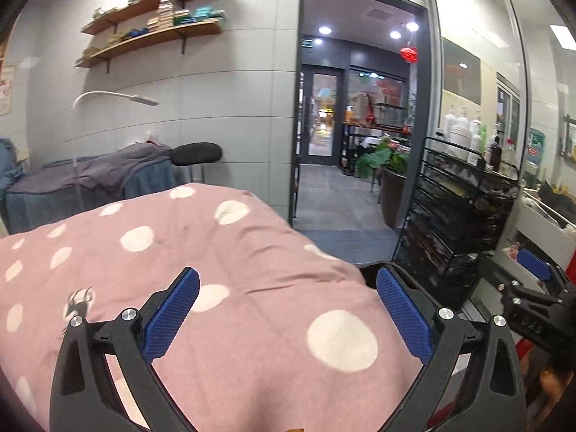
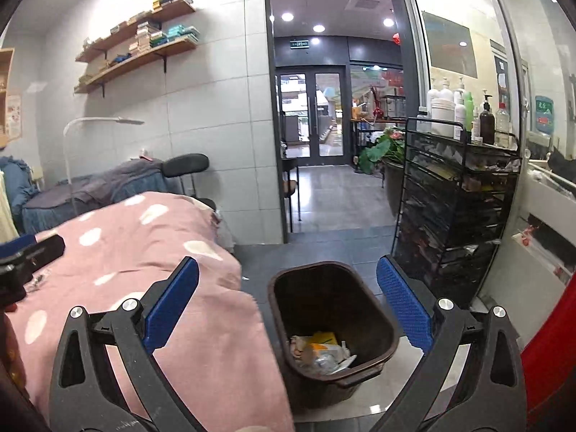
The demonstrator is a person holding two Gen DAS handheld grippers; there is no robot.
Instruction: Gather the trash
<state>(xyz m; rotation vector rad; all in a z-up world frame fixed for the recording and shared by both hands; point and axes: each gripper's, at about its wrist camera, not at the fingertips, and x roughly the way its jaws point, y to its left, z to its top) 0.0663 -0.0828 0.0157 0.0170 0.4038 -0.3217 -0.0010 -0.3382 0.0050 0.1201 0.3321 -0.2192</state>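
A dark brown waste bin (image 2: 378, 316) stands on the floor beside a bed, with crumpled paper and wrappers (image 2: 322, 354) at its bottom. My right gripper (image 2: 288, 284) hangs above and in front of the bin, open, nothing between its blue pads. My left gripper (image 1: 288, 288) is over the pink polka-dot blanket (image 1: 216, 252), jaws wide open and empty. Only a dark sliver of the bin's rim (image 1: 370, 273) shows past the blanket edge in the left wrist view. Each gripper shows at the edge of the other's view.
A black wire rack (image 2: 453, 208) topped with bottles stands right of the bin. Behind it is an open doorway (image 2: 334, 126) with a potted plant (image 2: 381, 151). A second bed (image 2: 90, 187), a black stool and a white lamp are at the back left, under wall shelves.
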